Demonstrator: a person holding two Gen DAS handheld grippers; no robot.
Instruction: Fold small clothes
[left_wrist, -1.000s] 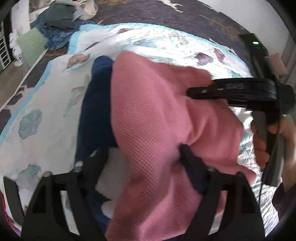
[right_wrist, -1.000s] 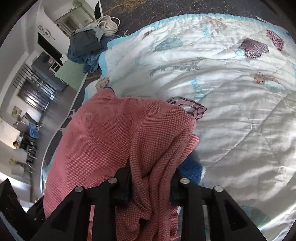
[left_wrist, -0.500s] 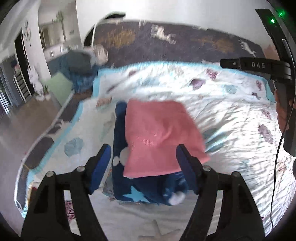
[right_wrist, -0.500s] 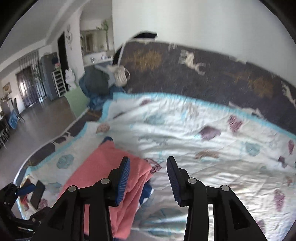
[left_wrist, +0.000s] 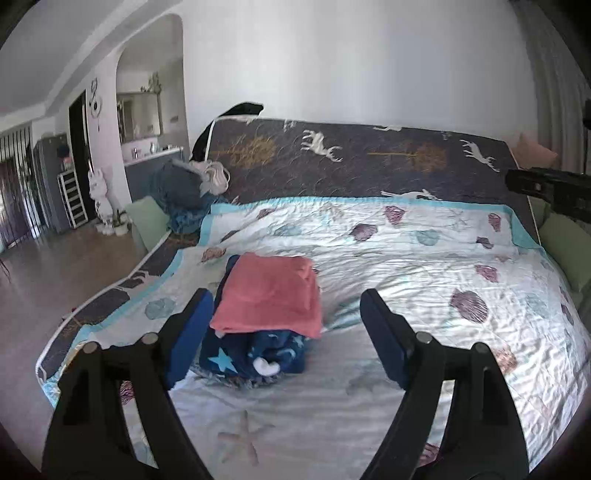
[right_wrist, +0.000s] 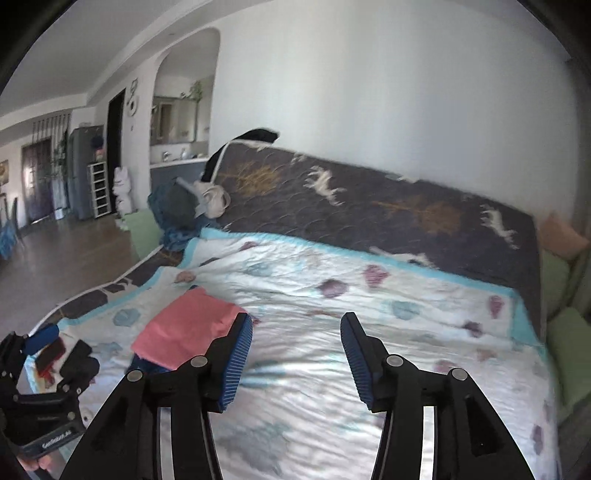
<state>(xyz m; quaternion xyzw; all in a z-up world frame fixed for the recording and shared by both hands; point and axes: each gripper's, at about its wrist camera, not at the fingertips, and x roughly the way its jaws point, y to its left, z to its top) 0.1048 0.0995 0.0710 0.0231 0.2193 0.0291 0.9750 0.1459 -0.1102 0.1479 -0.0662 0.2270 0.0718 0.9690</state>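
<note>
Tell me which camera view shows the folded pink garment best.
The left wrist view: the pink garment lies between the open fingers, its whole top visible on the navy star-print garment. The right wrist view shows it off to the left, partly hidden behind a finger.

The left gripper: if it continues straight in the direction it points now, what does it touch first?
Probably the quilt on the bed. The open left gripper points just right of the pink cloth, which lies on a blue star garment; depth is unclear, so its left finger might brush that pile.
</note>
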